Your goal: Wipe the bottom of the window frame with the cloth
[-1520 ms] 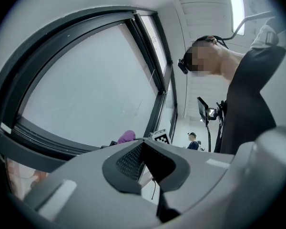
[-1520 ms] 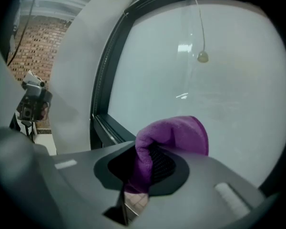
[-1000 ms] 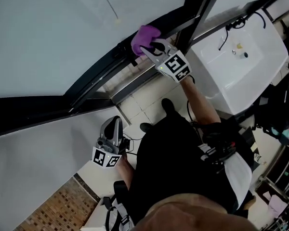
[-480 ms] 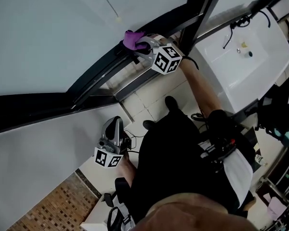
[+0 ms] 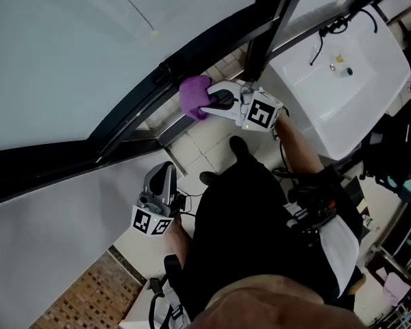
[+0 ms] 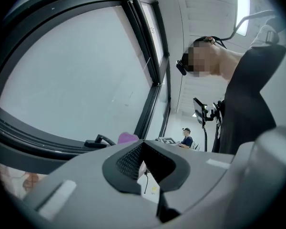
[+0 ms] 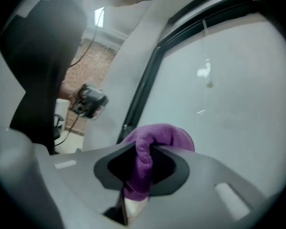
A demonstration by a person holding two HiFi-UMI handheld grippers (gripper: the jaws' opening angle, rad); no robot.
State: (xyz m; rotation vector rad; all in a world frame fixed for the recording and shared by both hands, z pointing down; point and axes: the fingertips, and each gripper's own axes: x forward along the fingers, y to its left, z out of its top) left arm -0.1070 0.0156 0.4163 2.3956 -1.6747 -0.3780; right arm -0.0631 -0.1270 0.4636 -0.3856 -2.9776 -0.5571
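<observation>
The purple cloth (image 5: 194,96) is bunched against the near edge of the black bottom window frame (image 5: 133,112), just left of the upright mullion. My right gripper (image 5: 207,103) is shut on the cloth, its marker cube trailing to the right. In the right gripper view the cloth (image 7: 158,136) bulges out between the jaws of that gripper (image 7: 142,171), close to the glass. My left gripper (image 5: 164,177) hangs low by the person's leg, away from the frame, jaws together and holding nothing. From the left gripper view, its jaws (image 6: 144,157) point toward the frame and the cloth (image 6: 127,137).
A white basin (image 5: 342,81) with a black cable stands right of the mullion (image 5: 270,26). Pale floor tiles (image 5: 205,142) lie under the frame, with the person's shoes on them. A black window handle (image 6: 97,141) sits on the frame. A seated person (image 6: 186,138) is far off.
My right gripper has carried the cloth left along the frame, then down to its near edge. The left gripper has stayed put.
</observation>
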